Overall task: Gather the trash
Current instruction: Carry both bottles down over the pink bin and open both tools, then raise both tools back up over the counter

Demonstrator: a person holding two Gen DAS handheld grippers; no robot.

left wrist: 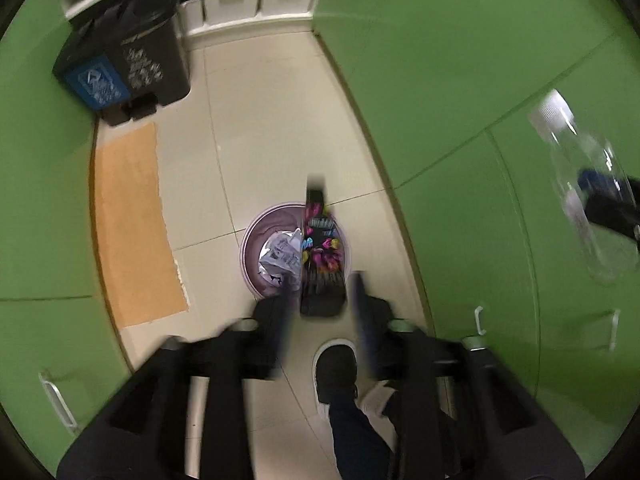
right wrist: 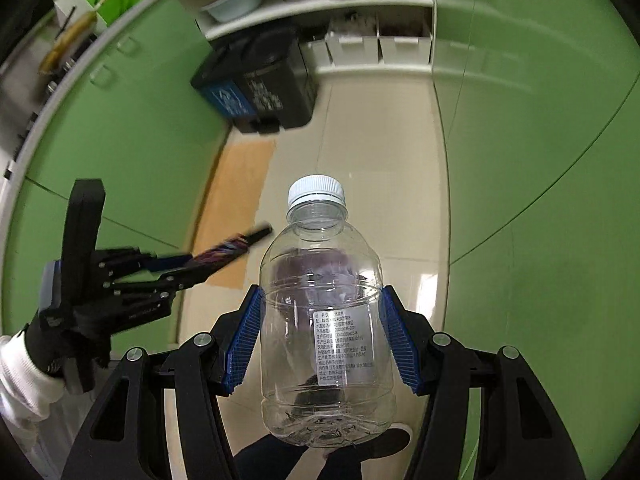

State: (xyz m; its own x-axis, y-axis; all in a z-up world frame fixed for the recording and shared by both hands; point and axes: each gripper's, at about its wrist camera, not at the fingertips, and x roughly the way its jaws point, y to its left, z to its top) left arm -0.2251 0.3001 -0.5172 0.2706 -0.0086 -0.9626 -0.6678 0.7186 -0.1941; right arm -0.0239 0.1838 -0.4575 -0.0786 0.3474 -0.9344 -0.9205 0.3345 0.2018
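Note:
My left gripper (left wrist: 322, 296) hangs over a round purple bin (left wrist: 256, 240) that holds crumpled paper (left wrist: 280, 258). A black wrapper with bright pink print (left wrist: 322, 256) sits between its jaws, which look parted around it; blur hides whether they grip. In the right wrist view the left gripper (right wrist: 188, 266) holds that wrapper (right wrist: 228, 252) out level. My right gripper (right wrist: 322, 336) is shut on a clear empty plastic bottle with a white cap (right wrist: 324, 320), upright between the blue pads (right wrist: 244, 344). The bottle also shows at the right edge of the left wrist view (left wrist: 584, 196).
Green cabinet doors (left wrist: 460, 80) line both sides of a narrow tiled floor (left wrist: 272, 128). A black two-part pedal bin with a blue label (left wrist: 124, 64) stands at the far end under white shelves (right wrist: 360, 52). An orange mat (left wrist: 132, 232) lies at left. A person's shoe (left wrist: 336, 368) is below.

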